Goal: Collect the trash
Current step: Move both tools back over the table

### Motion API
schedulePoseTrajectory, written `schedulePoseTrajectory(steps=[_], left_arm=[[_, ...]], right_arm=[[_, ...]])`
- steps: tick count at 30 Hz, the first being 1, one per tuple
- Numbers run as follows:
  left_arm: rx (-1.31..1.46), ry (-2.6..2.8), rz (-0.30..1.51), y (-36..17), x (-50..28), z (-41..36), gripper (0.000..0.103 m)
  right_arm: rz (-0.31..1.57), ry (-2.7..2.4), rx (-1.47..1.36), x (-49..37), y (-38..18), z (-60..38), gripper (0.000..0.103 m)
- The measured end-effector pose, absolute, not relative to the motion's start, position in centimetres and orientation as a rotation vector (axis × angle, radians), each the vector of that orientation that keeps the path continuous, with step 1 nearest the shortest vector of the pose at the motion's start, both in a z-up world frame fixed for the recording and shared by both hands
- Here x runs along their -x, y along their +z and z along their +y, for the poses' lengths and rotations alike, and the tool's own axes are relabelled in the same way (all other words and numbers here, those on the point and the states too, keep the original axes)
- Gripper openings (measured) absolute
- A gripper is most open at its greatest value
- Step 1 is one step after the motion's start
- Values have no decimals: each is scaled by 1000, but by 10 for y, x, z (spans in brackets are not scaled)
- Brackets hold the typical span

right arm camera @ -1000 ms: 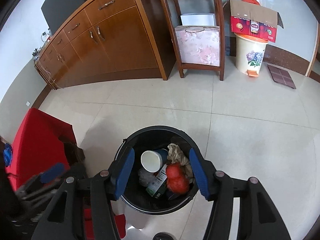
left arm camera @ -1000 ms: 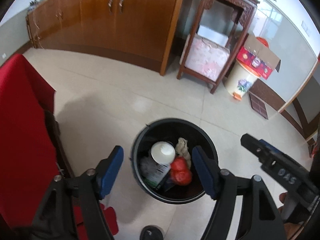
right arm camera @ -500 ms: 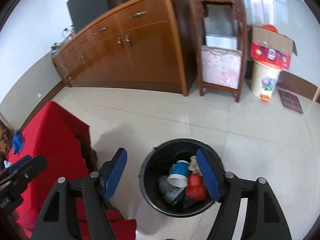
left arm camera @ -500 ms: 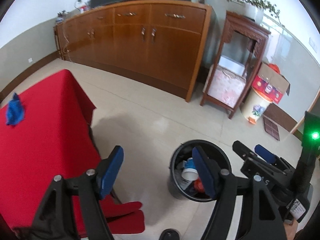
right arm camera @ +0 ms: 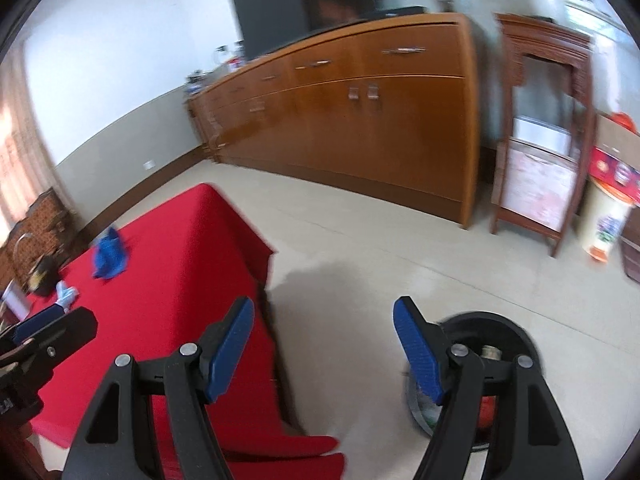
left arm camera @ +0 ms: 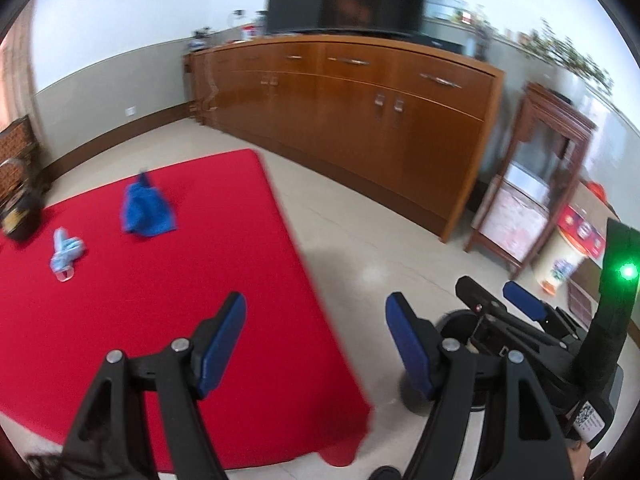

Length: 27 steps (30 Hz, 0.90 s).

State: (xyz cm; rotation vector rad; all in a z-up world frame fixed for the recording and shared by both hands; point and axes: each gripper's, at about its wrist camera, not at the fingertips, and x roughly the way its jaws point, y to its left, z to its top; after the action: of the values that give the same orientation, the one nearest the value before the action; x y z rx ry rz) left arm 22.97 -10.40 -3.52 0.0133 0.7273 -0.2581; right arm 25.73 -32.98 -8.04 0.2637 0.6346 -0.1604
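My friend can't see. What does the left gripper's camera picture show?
The left gripper, jaws open and empty, points at a red-covered table with a blue cloth and a pale blue crumpled scrap on it. The right gripper sits at the right, and a wooden cabinet lines the wall.

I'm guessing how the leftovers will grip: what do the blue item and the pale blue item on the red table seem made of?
Blue item: probably soft cloth, matte, crumpled in folds. Pale blue item: perhaps thin fabric or paper, twisted; too blurred to tell.
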Motion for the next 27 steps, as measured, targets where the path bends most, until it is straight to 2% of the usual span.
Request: schedulePoseTrajectory(steps=[16,27], left_arm=[[106,70,716,-49,-249,53,76],[163,172,725,-63,-280,115,76]], right_arm=[[663,120,-166,-336,-88,-166,74],[703,244,-128,-380,-98,-84,74]])
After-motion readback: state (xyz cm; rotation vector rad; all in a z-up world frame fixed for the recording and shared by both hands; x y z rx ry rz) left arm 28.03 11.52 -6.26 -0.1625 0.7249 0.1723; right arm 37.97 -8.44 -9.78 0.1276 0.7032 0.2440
